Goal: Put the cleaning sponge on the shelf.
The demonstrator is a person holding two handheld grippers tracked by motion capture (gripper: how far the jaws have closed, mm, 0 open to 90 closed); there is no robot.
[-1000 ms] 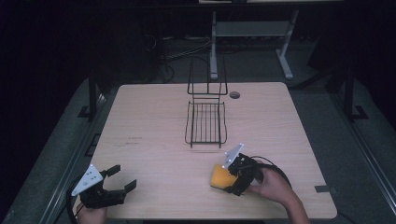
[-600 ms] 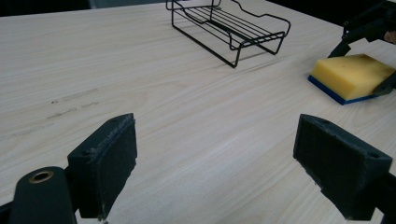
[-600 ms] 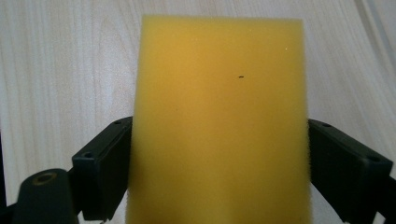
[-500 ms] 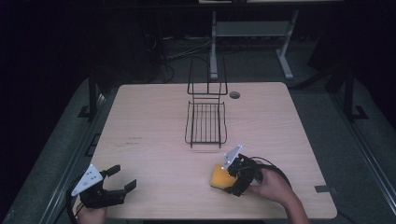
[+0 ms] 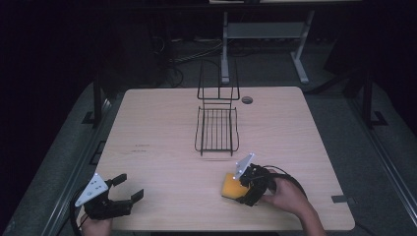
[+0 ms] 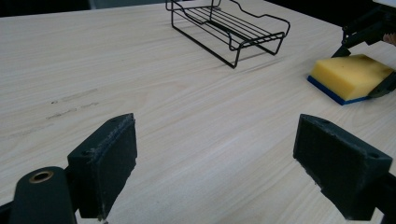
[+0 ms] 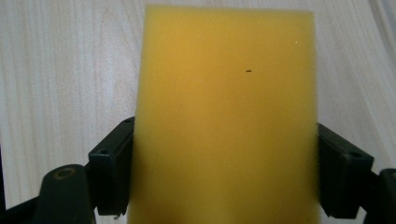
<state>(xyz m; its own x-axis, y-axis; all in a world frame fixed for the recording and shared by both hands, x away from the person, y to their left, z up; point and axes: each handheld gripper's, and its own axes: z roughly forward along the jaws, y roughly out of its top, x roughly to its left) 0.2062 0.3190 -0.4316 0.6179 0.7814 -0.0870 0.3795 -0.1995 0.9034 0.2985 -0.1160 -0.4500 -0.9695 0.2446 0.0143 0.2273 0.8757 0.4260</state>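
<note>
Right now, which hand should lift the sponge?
The right. Its gripper already has a jaw on each side of the sponge, which lies on the table. The left gripper sits open at the near left corner, far off.

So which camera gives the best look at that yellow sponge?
The left gripper view: it shows the sponge whole, yellow foam over a blue base. The right gripper view has only its yellow top; the high view shows it small.

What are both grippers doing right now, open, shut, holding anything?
Left gripper: open, jaws wide apart above the table, holding nothing.
Right gripper: jaws against both sides of the yellow sponge, shut on it.
</note>
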